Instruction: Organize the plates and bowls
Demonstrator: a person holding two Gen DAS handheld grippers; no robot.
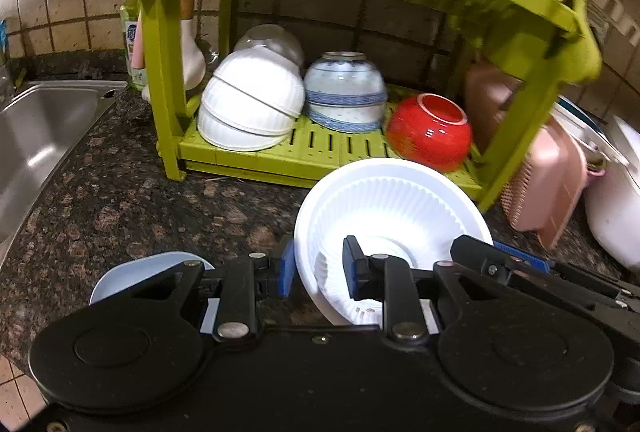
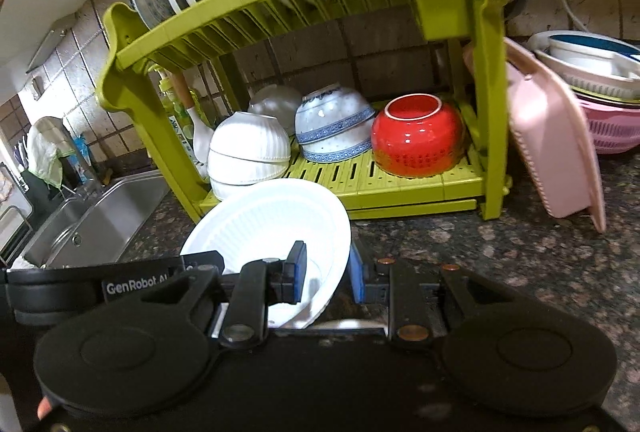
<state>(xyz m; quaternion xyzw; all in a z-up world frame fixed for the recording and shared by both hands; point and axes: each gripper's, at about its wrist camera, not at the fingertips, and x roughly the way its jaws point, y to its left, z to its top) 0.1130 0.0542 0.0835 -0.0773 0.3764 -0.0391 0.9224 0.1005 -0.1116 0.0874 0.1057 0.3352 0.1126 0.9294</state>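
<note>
A: Where do the tongs stand?

B: Both pairs grip the same white ribbed plastic bowl. The left tongs are closed on its near-left rim, one blue pad outside the wall and one inside. The right tongs straddle the opposite rim; the pads look closed on it, though the outer one is partly hidden, so I say that with some caution.

A: And the bowl itself?

B: Tilted, mouth toward the cameras, held just above the dark speckled granite worktop, right in front of the lime-green two-tier plastic dish rack.

A: How should it go in well?

B: My judgement: turn it mouth-down and slide it onto the lower shelf, in the gap between the blue-patterned ceramic bowls and the glossy red bowl. Keep both grips level so the thin rim doesn't twist, and clear the rack's front lip first. The gap looks tight for so wide a bowl.

A: What is it like?

B: Thin, bright white, fluted wall, broad flat rim, small round base. Likely light and flexible.
</note>
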